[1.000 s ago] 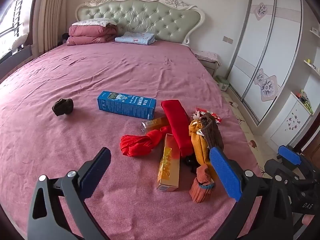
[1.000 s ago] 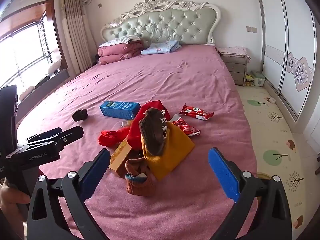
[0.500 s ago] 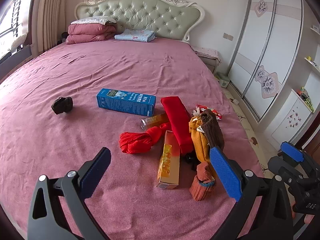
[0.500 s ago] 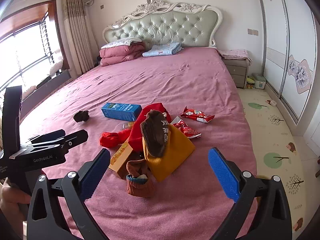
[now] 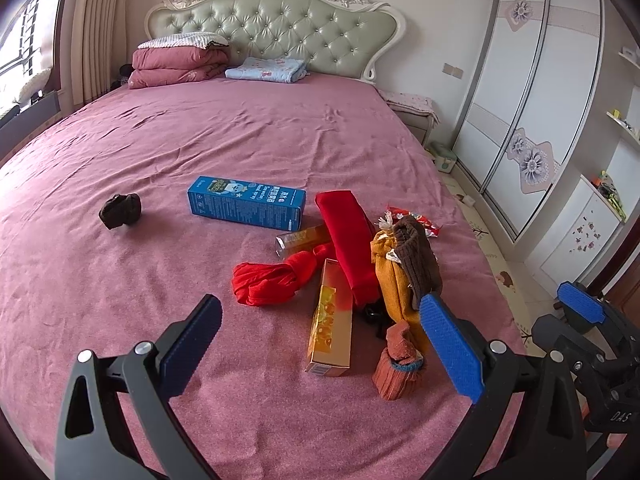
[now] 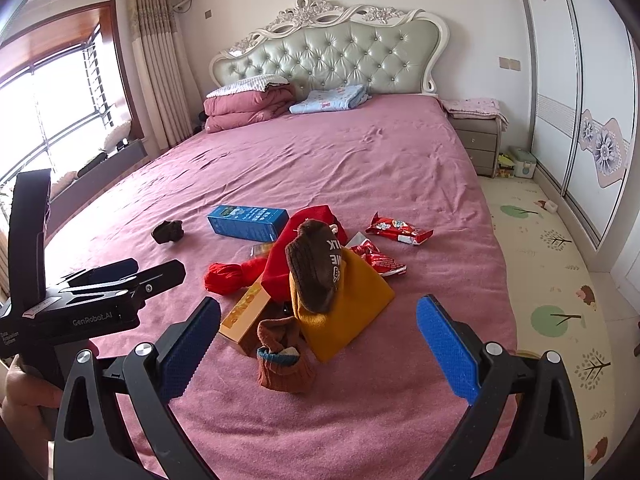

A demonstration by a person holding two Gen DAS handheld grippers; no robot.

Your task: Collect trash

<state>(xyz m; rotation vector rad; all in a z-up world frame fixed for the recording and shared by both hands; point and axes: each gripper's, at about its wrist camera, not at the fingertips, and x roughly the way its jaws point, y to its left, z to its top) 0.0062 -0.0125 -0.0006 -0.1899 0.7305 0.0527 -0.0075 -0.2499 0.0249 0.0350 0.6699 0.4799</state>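
Pink bedspread (image 6: 360, 152) holds mixed pile: wrappers (image 6: 398, 230), boxes (image 5: 246, 202), socks. Both my grippers, left (image 5: 320, 336) and right (image 6: 318, 344), spread wide, empty. Go for wrappers first, pinch flat edge, avoid snagging clothes.

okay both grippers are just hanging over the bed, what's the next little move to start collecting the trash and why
Probably ease the right gripper forward and to the right toward the red snack wrapper. It lies flat on the bedspread, apart from the clothes pile, so it looks the easiest trash to pinch. Both grippers are open and empty, and the left gripper faces the orange box instead.
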